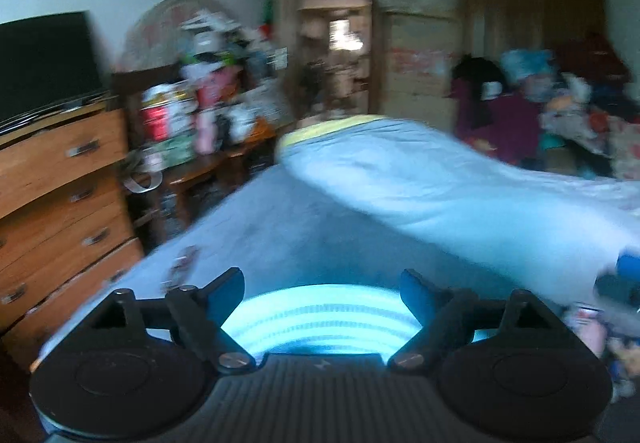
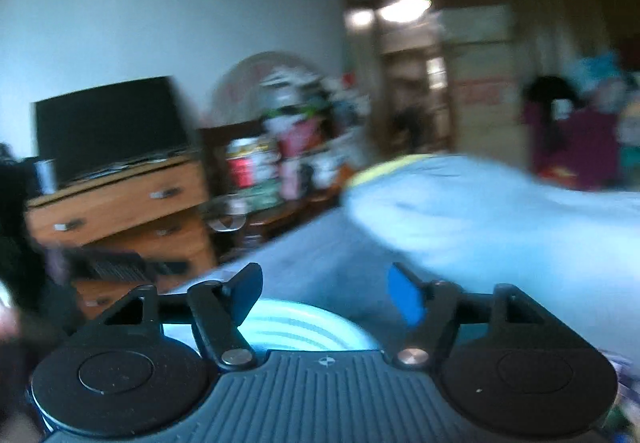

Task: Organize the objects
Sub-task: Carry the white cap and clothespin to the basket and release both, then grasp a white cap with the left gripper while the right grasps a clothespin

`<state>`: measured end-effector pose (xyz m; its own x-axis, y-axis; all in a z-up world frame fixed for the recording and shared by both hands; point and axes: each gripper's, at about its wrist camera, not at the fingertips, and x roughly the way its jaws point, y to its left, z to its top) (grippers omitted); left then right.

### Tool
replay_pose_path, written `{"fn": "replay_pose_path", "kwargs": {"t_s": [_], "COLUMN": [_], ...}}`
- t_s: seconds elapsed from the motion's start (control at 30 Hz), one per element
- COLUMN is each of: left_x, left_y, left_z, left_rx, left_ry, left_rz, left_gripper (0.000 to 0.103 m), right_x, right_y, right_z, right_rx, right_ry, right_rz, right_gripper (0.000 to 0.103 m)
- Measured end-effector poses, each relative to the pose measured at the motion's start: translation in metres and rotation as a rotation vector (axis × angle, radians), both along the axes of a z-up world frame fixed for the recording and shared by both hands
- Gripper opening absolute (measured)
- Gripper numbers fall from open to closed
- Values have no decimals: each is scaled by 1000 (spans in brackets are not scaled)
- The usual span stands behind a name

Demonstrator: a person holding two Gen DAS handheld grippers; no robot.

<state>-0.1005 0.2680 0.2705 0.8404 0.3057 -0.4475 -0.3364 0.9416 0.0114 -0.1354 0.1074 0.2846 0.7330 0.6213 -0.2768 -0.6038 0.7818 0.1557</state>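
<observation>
Wooden dresser [image 1: 60, 179]: far left in both views, drawers shut, metal handles.
Black screen [image 1: 44, 59]: stands on top of the dresser.
Desk [image 1: 208, 167]: right of the dresser, against the wall; piled with cans, boxes and packets, too blurred to tell apart.
Bed [image 1: 304, 219]: centre, covered by a pale blue sheet; runs from the claws toward the doorway.
Quilt [image 1: 420, 171]: pale blue with a yellow edge, bunched on the right half of the bed.
Small items [image 1: 182, 267]: a blurred object lies on the sheet near the bed's left edge, just ahead of the left claw; more blurred things lie at the right edge of the left view. Kind cannot be told.
Clothes heap [image 1: 560, 115]: far right, beyond the quilt.
Left claw [image 1: 322, 283]: jaws spread wide, nothing between the fingers; only sheet and a glowing striped patch below.
Right claw [image 2: 324, 287]: jaws apart, holding nothing; blue pad visible on the right finger [image 2: 406, 299].
</observation>
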Motion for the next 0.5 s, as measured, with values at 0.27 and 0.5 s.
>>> {"fn": "replay_pose_path", "kwargs": {"t_s": [0.27,0.5], "left_x": [32,76], "left_y": [-167,-279], "left_z": [-45,-142], "left_rx": [-37,-65], "left_ry": [35,245], "left_rz": [-399,-591], "left_gripper": [95,89], "right_x": [-1,13], "right_y": [-216,-360], "right_z": [-141,-214], "right_rx": [-179,-257], "right_ry": [165,294], "right_rz": [-581,-912], "right_gripper": [66,65]}}
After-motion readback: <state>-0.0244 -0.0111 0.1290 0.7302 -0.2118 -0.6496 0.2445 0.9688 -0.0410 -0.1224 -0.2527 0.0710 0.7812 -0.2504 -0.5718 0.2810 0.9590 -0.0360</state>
